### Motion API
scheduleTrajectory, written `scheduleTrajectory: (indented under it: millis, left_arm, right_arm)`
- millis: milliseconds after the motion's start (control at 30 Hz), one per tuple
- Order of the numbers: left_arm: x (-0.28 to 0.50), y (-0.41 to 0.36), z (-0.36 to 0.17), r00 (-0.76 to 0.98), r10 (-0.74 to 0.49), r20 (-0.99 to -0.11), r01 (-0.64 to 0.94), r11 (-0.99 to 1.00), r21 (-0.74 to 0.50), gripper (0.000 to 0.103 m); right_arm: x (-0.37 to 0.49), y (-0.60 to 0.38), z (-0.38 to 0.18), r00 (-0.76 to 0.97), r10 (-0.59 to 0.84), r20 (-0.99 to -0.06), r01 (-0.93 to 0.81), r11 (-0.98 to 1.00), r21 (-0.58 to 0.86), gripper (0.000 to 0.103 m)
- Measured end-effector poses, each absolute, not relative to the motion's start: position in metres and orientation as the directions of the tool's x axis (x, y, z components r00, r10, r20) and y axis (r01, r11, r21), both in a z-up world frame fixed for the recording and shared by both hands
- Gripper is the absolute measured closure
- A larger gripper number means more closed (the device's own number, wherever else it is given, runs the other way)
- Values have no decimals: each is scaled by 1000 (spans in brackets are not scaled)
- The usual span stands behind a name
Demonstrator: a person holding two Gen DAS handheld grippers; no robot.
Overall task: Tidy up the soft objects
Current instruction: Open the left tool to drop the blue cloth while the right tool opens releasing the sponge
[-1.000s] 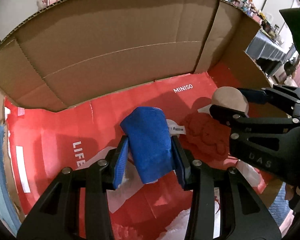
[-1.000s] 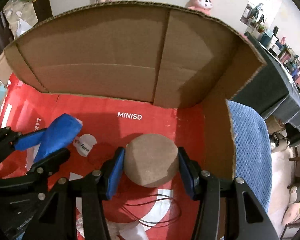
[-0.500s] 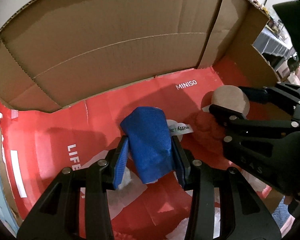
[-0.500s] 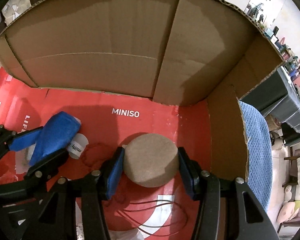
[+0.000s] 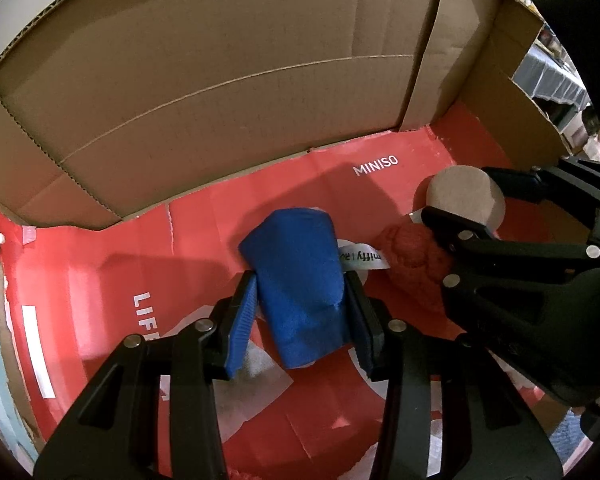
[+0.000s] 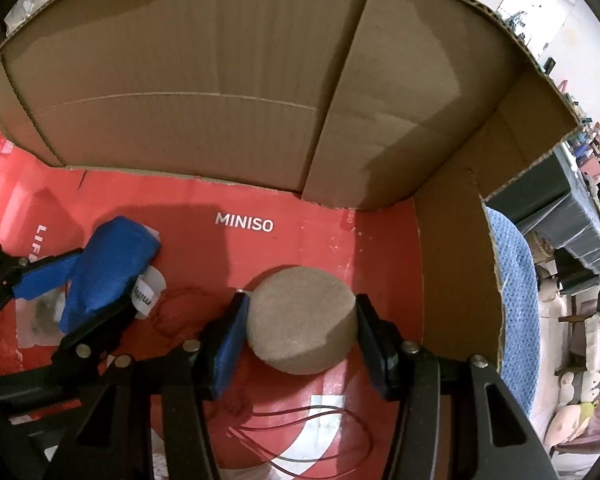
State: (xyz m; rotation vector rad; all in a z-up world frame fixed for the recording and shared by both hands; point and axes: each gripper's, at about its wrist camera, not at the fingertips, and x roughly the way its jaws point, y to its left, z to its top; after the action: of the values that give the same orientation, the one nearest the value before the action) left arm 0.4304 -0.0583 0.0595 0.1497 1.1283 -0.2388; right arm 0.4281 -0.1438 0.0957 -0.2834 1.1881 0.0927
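Cardboard box: brown corrugated walls rising at the back and right side, scored fold lines across the back panel, cut edges showing fluting; floor lined with glossy red printed sheet marked MINISO, creased and torn to white in places. Open floor remains at the left half and along the back wall; the right corner is close to the side wall. Left gripper: black frame, ribbed blue pads, jaws opening, blue plush piece between them, soft felt-like nap, roughly cylindrical, low over the lining at the box's middle; its white paper tag lies just beside it. Right gripper: clamped on a tan round plush piece, flat-faced, short-napped, disc-shaped, near the right wall. Red knitted-looking soft object: lumpy, lying between the two grippers on the floor. Thin red cord loops lie on the lining below the tan piece.
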Motion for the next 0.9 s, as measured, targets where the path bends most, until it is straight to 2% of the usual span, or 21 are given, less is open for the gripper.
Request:
scheduleTrajectory:
  millis: [133, 500, 733, 900]
  left_arm:
    - [428, -62, 60, 416, -103, -904, 257, 966, 8, 57]
    - [429, -58, 54, 414, -120, -902, 258, 966, -10, 54]
    - [430, -53, 52, 417, -105, -903, 243, 970, -1, 46]
    - [434, -45, 52, 413, -109, -904, 236, 972, -9, 45]
  right_arm:
    - [424, -141, 90, 373, -70, -925, -220, 962, -162, 48]
    - [427, -147, 87, 370, -67, -927, -221, 962, -158, 47]
    - [432, -150, 87, 366, -69, -928, -221, 962, -159, 47]
    - [433, -153, 90, 363, -71, -929, -220, 962, -159, 47]
